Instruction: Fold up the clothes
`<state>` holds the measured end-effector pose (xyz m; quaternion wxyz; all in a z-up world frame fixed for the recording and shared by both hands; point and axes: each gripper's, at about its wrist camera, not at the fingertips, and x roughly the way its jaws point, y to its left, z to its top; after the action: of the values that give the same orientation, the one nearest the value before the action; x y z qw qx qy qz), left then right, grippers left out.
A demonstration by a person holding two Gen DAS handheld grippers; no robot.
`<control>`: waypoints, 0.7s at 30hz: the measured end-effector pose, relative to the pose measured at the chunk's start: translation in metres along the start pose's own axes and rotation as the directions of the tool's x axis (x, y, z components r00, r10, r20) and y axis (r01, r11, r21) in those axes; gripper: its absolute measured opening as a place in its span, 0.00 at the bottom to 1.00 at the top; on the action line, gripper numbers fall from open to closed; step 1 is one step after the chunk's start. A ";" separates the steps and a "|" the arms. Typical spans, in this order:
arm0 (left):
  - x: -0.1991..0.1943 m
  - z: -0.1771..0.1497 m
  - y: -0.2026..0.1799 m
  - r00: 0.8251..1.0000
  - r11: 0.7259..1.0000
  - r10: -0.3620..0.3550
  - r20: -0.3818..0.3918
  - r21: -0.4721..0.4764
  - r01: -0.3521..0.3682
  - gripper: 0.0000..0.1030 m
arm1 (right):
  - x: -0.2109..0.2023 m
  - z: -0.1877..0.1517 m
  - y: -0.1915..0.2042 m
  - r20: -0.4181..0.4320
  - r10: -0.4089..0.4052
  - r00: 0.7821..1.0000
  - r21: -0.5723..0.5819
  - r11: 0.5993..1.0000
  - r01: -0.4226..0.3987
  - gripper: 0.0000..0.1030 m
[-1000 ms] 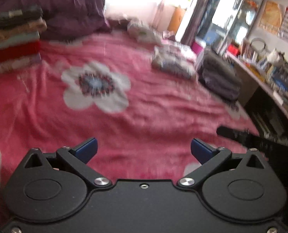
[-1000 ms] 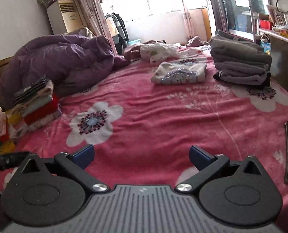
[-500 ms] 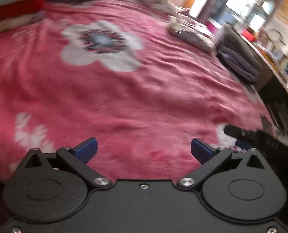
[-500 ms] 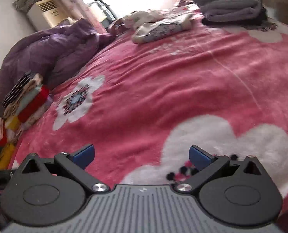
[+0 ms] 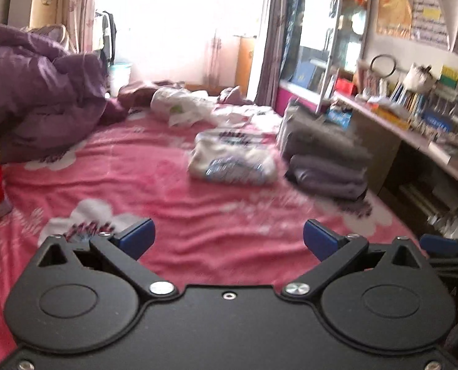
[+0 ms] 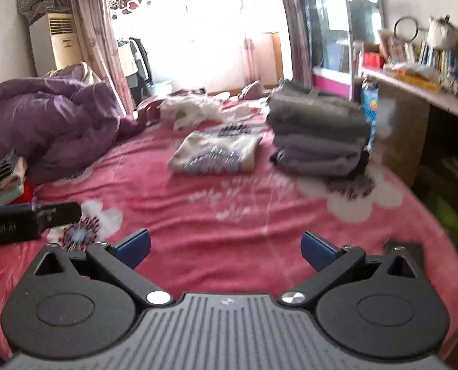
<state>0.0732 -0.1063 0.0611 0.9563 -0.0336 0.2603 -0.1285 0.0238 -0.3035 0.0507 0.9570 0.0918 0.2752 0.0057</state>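
- the left gripper (image 5: 227, 237) has its jaws spread wide with nothing between them; the right gripper (image 6: 225, 246) is the same, wide apart and holding nothing.
- both hover over a bare stretch of the pink bed (image 6: 229, 215).
- folded things lie ahead: a cream printed top (image 6: 216, 154) laid flat, a grey stack (image 6: 318, 135) just right of it, and a striped pile (image 6: 3, 182) at the left edge.
- loose white clothes (image 6: 195, 111) sit rumpled at the far end near the purple duvet (image 6: 50, 117).
- this fits a pause between garments or a finished batch; i cannot tell which.
- risk: reaching far past the grey stack could brush it and topple its layers.
- risk: the plush cover may get pinched along with any thin fabric.
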 end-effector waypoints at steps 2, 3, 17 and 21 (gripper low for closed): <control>0.001 0.007 -0.004 1.000 1.000 -0.018 -0.011 -0.004 0.018 1.00 | -0.007 0.015 -0.002 0.028 -0.026 0.999 -0.016 1.000 0.026 1.00; 0.003 0.008 -0.005 1.000 1.000 -0.020 -0.021 -0.003 0.020 1.00 | -0.009 0.021 -0.003 0.037 -0.034 0.999 -0.021 0.999 0.035 1.00; -0.004 0.006 -0.004 0.999 0.999 -0.029 -0.042 -0.027 0.028 1.00 | -0.016 0.025 0.013 0.024 -0.030 0.999 -0.047 0.998 0.031 1.00; -0.009 0.005 -0.003 0.999 1.000 -0.024 -0.027 -0.014 0.023 1.00 | -0.016 0.023 0.015 0.019 -0.021 1.000 -0.040 0.999 0.022 1.00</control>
<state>0.0670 -0.1073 0.0699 0.9508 -0.0417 0.2740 -0.1384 0.0227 -0.2933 0.0813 0.9611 0.0696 0.2671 0.0001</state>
